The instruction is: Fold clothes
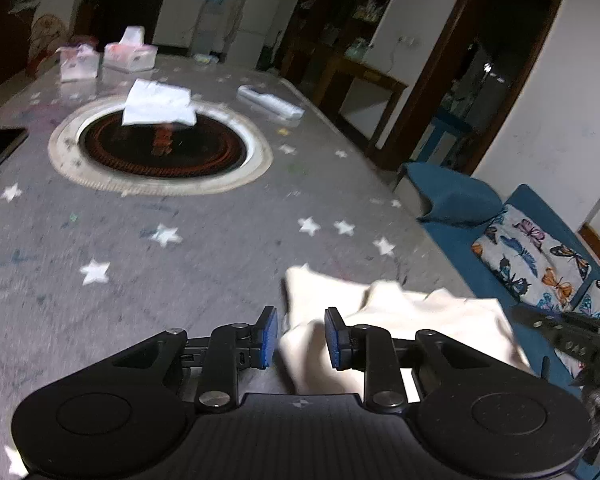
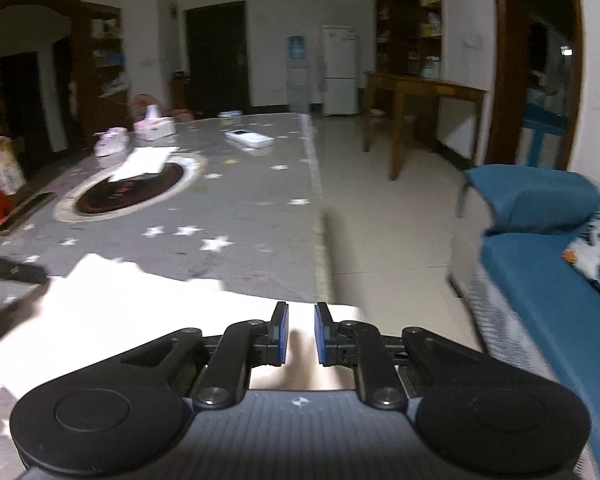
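Note:
A cream garment [image 1: 400, 320] lies crumpled at the near right edge of the grey star-patterned table [image 1: 160, 248]. My left gripper [image 1: 301, 336] is open, with a fold of the cream cloth between its blue pads [image 1: 269, 336], not clamped. In the right wrist view the same garment [image 2: 120, 312] spreads over the table's near corner. My right gripper [image 2: 301, 332] is open just above its near right edge, cloth showing between the pads. The right gripper's black body shows at the left wrist view's right edge [image 1: 580, 336].
A round dark inset [image 1: 160, 144] sits mid-table with a folded white cloth [image 1: 158, 104] on its far rim. Tissue boxes [image 1: 130, 54] and a white packet [image 1: 270, 102] stand farther back. A blue sofa [image 2: 560, 280] with a butterfly cushion [image 1: 536, 256] is to the right.

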`<state>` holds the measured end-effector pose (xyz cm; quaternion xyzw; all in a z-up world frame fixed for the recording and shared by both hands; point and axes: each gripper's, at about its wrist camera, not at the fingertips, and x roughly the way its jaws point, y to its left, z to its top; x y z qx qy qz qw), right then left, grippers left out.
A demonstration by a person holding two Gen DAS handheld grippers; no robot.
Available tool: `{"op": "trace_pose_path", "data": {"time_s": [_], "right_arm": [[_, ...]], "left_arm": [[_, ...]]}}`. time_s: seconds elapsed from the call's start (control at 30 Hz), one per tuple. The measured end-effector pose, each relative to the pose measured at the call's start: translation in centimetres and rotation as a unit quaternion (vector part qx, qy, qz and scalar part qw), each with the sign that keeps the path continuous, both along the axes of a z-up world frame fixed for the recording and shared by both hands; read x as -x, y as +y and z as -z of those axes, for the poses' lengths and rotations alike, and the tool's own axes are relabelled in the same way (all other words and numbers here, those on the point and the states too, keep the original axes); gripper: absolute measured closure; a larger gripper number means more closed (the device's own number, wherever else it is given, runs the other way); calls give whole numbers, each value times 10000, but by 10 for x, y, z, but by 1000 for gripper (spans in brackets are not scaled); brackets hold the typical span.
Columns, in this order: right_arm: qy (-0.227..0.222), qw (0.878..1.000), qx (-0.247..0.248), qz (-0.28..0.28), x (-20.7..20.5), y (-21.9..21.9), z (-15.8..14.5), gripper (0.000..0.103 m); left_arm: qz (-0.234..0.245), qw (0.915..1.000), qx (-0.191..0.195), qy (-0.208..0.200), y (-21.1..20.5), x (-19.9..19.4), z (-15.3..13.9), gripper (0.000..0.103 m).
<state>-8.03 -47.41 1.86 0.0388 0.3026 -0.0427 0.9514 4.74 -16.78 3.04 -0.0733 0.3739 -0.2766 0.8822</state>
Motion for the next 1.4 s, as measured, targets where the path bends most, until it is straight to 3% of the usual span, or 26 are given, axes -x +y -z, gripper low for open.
{"op": "trace_pose_path", "data": {"time_s": [0.33, 0.6, 0.8, 0.97, 1.23, 1.4], "right_arm": [[138, 9982, -34, -583, -39, 35, 14, 89], [186, 9983, -60, -554, -41, 32, 23, 87], [32, 9981, -104, -610, -23, 33, 14, 81], [-62, 9969, -49, -778, 9, 40, 6, 69], [-129, 9984, -79, -551, 62, 38, 6, 63], [-74, 9987, -110, -486, 74, 35, 16, 62]], "left_arm": [[848, 9962, -26, -218, -40, 9, 2, 80], [1011, 9946, -236, -26, -68, -2, 17, 80], [983, 9949, -241, -7, -71, -4, 20, 79], [1080, 9939, -211, -107, -64, 10, 14, 78], [1290, 9911, -218, -259, -40, 53, 4, 78], [1314, 9905, -259, -298, -25, 76, 7, 77]]}}
